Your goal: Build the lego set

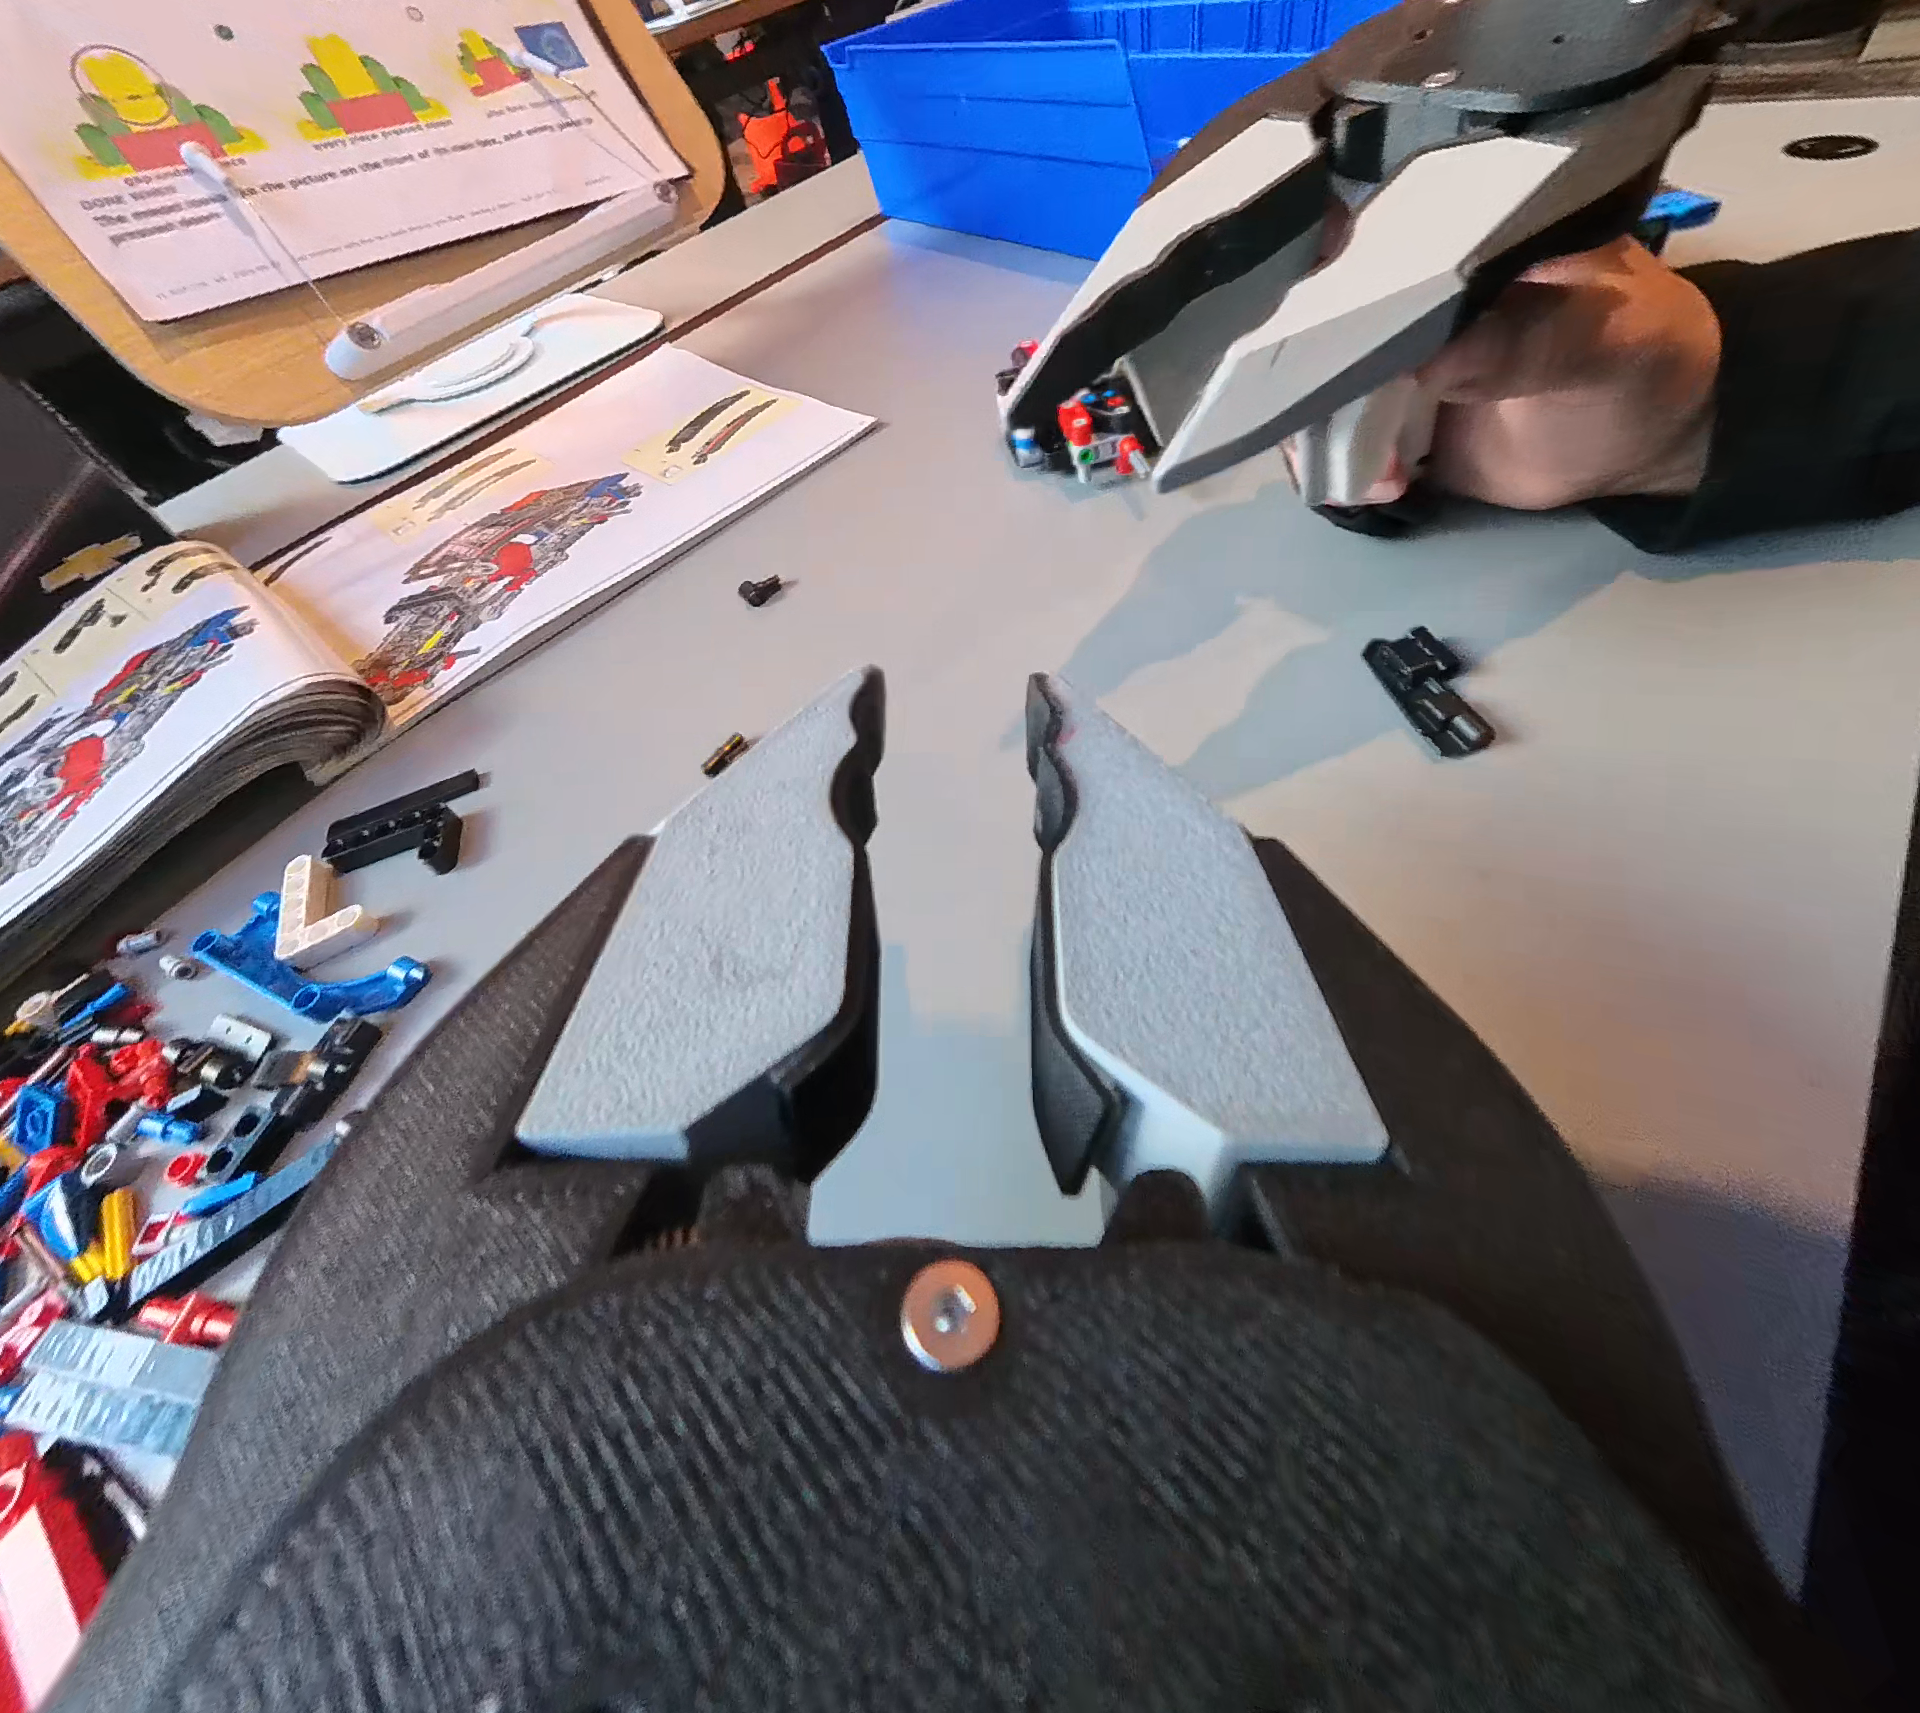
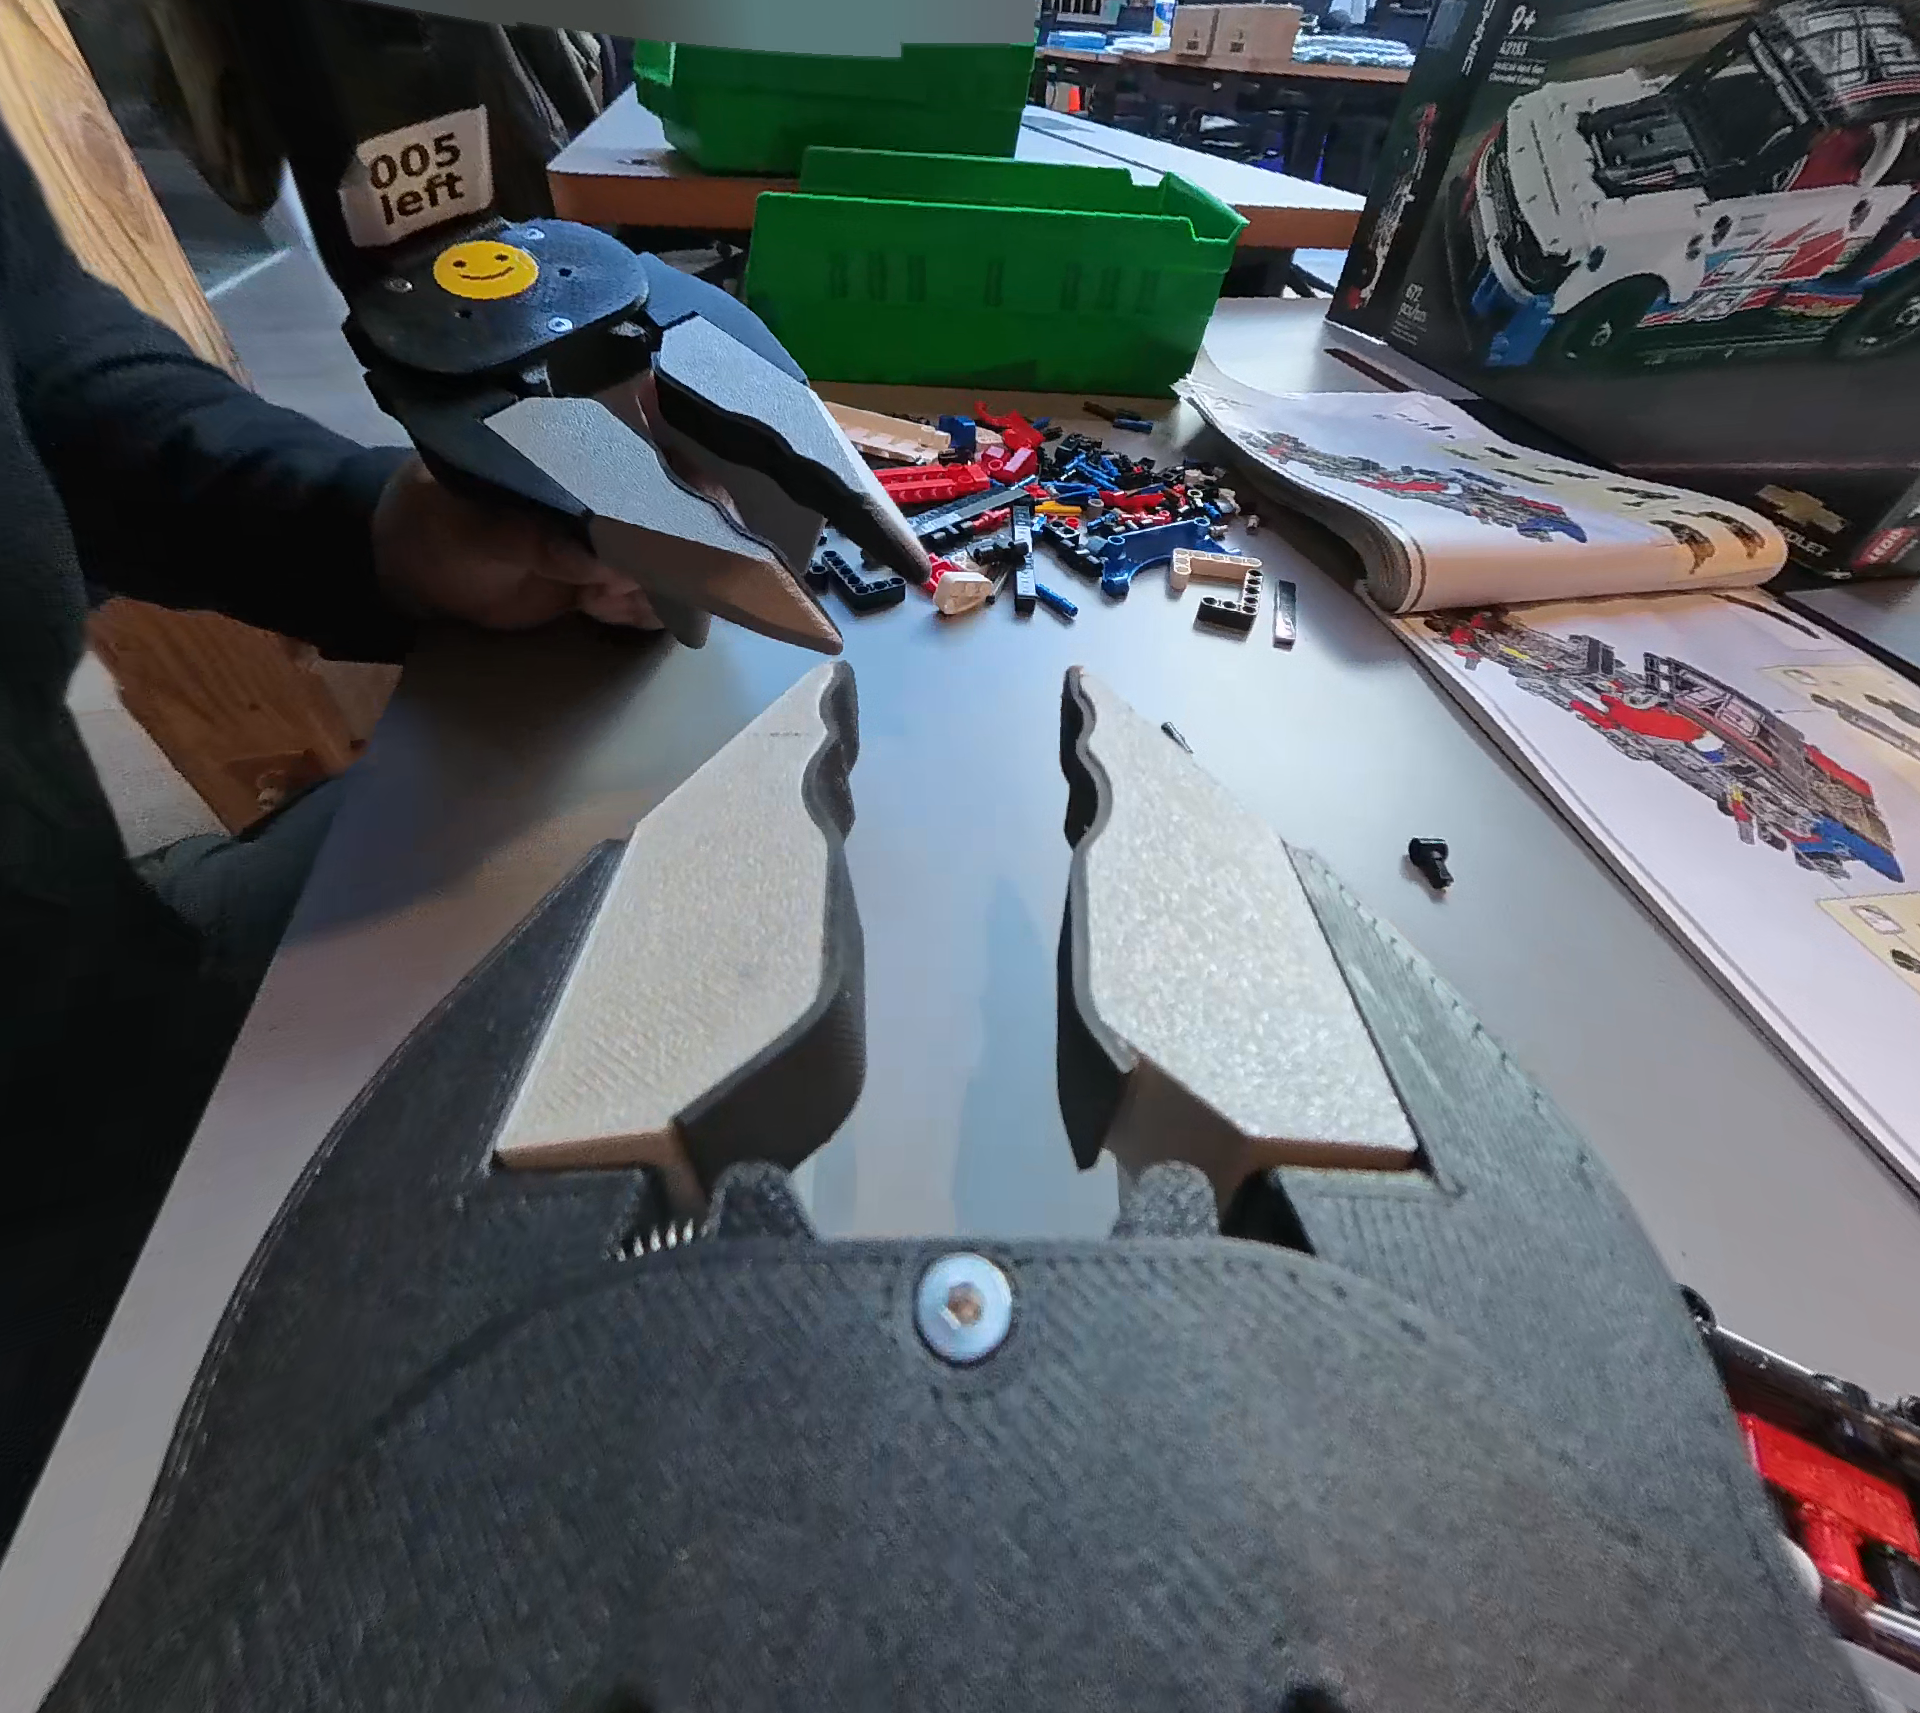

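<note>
My left gripper (image 1: 956,689) is open and empty, low over the bare grey table (image 1: 935,520). In the right wrist view it (image 2: 878,603) points at the pile of loose lego pieces (image 2: 1039,500), which also shows in the left wrist view (image 1: 104,1144). My right gripper (image 2: 961,687) is open and empty. In the left wrist view it (image 1: 1091,448) stands in front of a small red, black and grey assembly (image 1: 1086,432), which sits at its side in its own view (image 2: 1829,1507). A black pin (image 1: 761,591) and a black part (image 1: 1429,707) lie between the grippers.
An open instruction booklet (image 1: 520,541) lies beside the pile. A printed sheet on a wooden stand (image 1: 312,53) and a blue bin (image 1: 1039,94) stand at the back. Green bins (image 2: 977,292) and the set's box (image 2: 1662,136) stand behind the pile. Tip to tip, the grippers are about 5 cm apart.
</note>
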The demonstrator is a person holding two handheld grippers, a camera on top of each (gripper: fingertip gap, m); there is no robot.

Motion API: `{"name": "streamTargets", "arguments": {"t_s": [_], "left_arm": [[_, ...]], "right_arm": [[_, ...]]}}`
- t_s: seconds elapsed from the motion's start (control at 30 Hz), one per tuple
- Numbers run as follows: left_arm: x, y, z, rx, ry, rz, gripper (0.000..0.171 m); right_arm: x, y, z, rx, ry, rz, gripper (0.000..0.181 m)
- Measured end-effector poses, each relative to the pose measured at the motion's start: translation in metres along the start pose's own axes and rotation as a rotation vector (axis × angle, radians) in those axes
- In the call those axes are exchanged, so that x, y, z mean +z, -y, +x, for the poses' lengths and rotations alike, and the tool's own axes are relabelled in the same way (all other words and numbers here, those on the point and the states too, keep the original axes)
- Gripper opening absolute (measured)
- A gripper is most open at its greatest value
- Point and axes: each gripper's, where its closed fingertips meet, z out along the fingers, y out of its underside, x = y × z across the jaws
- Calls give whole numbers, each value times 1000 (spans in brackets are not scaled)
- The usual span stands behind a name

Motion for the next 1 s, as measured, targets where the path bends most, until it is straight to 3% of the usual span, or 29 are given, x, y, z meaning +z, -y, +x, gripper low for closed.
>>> {"name": "streamTargets", "arguments": {"t_s": [0.03, 0.2, 0.43, 0.53, 0.63, 0.7, 0.9, 1.0], "left_arm": [[1, 0, 2, 11, -16, 0, 23], [4, 0, 6, 61, -12, -7, 25], [3, 6, 3, 117, 61, 29, 39], [3, 8, -5, 114, 112, 41, 50], [7, 3, -15, 53, 142, 3, 81], [6, 3, -18, 36, 153, 1, 65], [4, 6, -17, 33, 157, 28, 83], [1, 10, -14, 4, 110, 65, 61]], "right_arm": [[0, 0, 1, 12, 4, 3, 36], [1, 1, 2, 35, 4, 12, 44], [-2, 6, 10, 21, -64, 26, 74], [4, -3, 11, 6, -72, -23, 86], [8, -8, 2, -22, -42, -58, 72], [9, -8, 1, -45, -54, -65, 76], [16, -11, -3, -63, -44, -90, 76], [20, -14, -1, -16, -27, -111, 80]]}}
